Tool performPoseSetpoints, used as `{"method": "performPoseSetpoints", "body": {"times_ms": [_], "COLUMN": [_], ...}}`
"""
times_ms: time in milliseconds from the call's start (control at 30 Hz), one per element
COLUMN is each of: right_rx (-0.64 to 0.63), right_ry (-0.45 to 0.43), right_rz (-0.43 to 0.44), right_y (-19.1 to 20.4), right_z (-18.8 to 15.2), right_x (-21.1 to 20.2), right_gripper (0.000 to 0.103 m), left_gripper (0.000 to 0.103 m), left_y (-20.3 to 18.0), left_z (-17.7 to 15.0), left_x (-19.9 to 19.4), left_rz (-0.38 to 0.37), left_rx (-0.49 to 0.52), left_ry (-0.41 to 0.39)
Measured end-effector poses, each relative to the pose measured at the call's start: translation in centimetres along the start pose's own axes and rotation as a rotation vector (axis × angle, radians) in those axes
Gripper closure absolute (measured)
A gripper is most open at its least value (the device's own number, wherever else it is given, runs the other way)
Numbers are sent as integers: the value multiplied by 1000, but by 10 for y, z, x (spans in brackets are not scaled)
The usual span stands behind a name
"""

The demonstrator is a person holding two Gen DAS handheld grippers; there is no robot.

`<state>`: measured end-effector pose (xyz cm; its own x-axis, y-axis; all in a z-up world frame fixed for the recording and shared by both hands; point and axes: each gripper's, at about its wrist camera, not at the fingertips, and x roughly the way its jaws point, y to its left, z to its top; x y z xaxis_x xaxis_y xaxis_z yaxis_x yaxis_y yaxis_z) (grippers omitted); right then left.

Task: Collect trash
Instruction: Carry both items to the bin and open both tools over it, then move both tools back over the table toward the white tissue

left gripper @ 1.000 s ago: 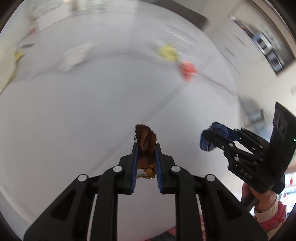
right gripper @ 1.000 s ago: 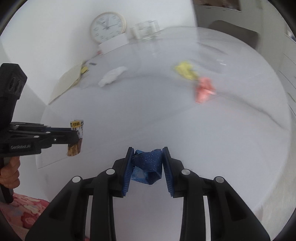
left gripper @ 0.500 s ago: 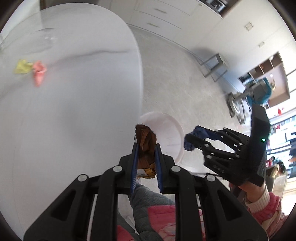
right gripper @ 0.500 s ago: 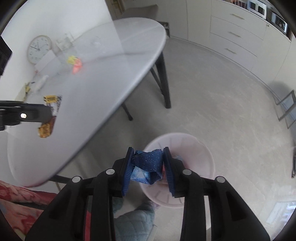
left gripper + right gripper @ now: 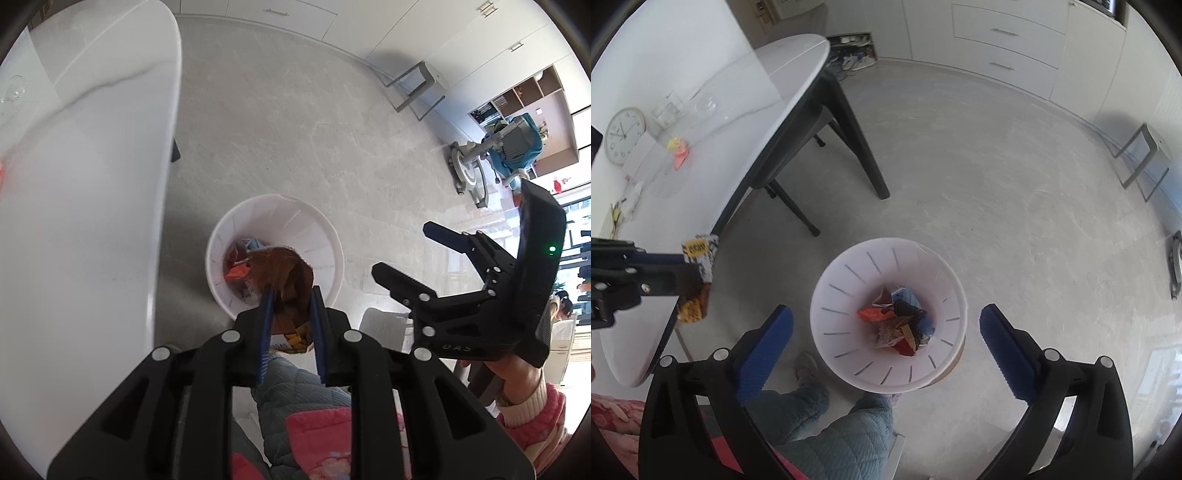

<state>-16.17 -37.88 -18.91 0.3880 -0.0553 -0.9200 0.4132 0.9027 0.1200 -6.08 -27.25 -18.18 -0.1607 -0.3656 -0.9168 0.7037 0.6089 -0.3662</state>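
Observation:
A white trash bin (image 5: 321, 225) (image 5: 846, 295) stands on the floor beside the table and holds several wrappers (image 5: 897, 325). My left gripper (image 5: 291, 295) (image 5: 696, 271) hovers over the bin's near edge. Its jaws are opening, and a brown and yellow snack wrapper (image 5: 286, 273) (image 5: 698, 254) still sits between the pads. My right gripper (image 5: 885, 314) (image 5: 402, 247) hangs straight above the bin, jaws opening wide with nothing between them. A blue wrapper (image 5: 925, 325) lies in the bin. Yellow and pink crumpled scraps (image 5: 677, 151) remain on the white table (image 5: 738, 110) (image 5: 92, 184).
Dark table legs (image 5: 860, 147) stand left of the bin. The person's quilted trouser legs (image 5: 827, 424) and a foot (image 5: 807, 365) are just below it. A metal stool (image 5: 1141, 162), drawers (image 5: 1004, 40), a clock (image 5: 624, 134) and glasses (image 5: 701, 103) lie farther off.
Both grippers swung from above the table to above the bin on the floor. The right gripper opened and its blue wrapper is gone from the jaws. The left jaws stand slightly wider.

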Motion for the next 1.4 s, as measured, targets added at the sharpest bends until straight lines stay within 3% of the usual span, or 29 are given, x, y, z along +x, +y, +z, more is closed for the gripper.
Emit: {"method": "performPoseSetpoints", "body": {"times_ms": [100,200,300,533,800,1100,1400], "right_rx": [28,37,41,35,-32,-209,-343], "right_ry": [-11,-21,-28,-47,-87,-174,-178], "right_rz": [3,4,6,27,64,153,241], "right_y": [-13,-23,-28,-27,15,121,232], "right_z": [0,0,3,13,46,97,125], "right_x": [-7,-14,-16,-18,-25,-40,-30], "right_gripper": [3,3,3,3,3,3,3], "left_gripper": [40,26,19,13,10,8,8], "left_y": [-9,-21,-28,-17,40,139,236], "left_z": [2,5,8,7,-5,-51,-116], "left_x": [6,3,-2,-24,-81,-161,-209], "left_rz": [-8,6,37,100,193,316,451], "left_rx": [-14,1,12,-50,-220,-440,-597], "left_ry": [0,-28,-47,-101,-214,-370,-434]}}
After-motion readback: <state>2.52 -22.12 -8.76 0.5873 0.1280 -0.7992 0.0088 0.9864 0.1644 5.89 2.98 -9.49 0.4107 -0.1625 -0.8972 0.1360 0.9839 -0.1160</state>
